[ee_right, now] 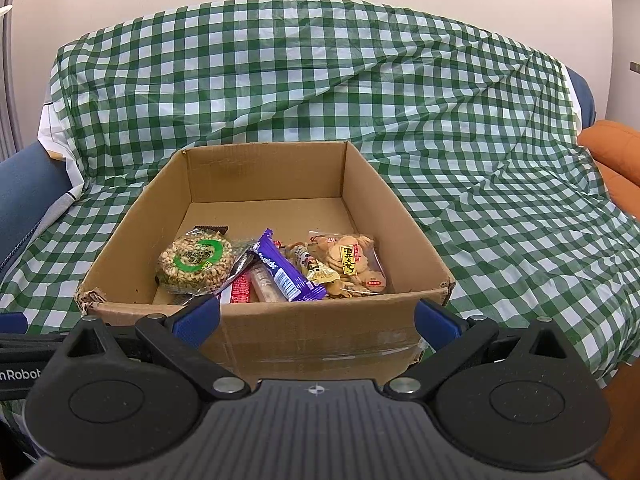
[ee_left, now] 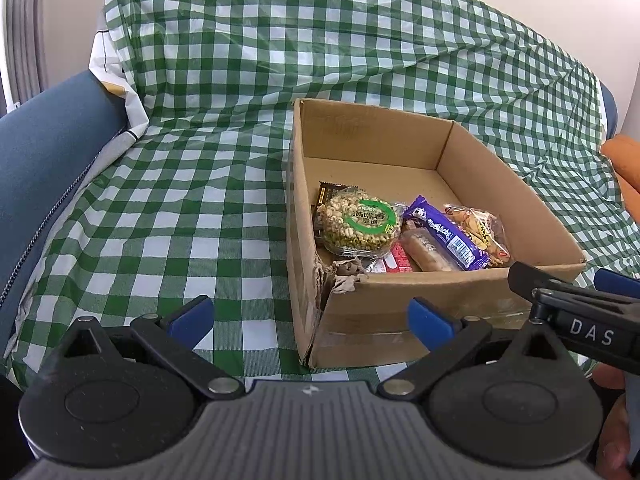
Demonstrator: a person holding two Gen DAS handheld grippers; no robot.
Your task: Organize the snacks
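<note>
Both tools are sitting wide apart, holding nothing: left tool (ee_left: pixel 311 316) is hovering just short of the box's torn near-left corner, right tool (ee_right: pixel 318 320) is hovering at the middle of the box's near wall. The right tool's black body is showing at the right edge of the left wrist view, just beside the box's near-right corner.

Box (ee_right: pixel 320 340) is resting open on the checked cloth (ee_right: pixel 500 220), clear tape along its near wall. All snacks are lying in the near half of the box, the far half showing bare cardboard:
- round puffed cake (ee_right: pixel 196 266) with green ring label, near-left, lying on a dark wrapper (ee_right: pixel 211 230)
- red pack (ee_right: pixel 241 294) and pale bar (ee_right: pixel 265 286), middle, partly under the purple bar (ee_right: pixel 286 270)
- cracker bag (ee_right: pixel 352 264), right, a small yellow packet (ee_right: pixel 320 274) leaning on it

Cloth is draping up over a blue sofa (ee_left: pixel 52 152) behind. Orange cushion (ee_right: pixel 616 152) is sitting far right.
</note>
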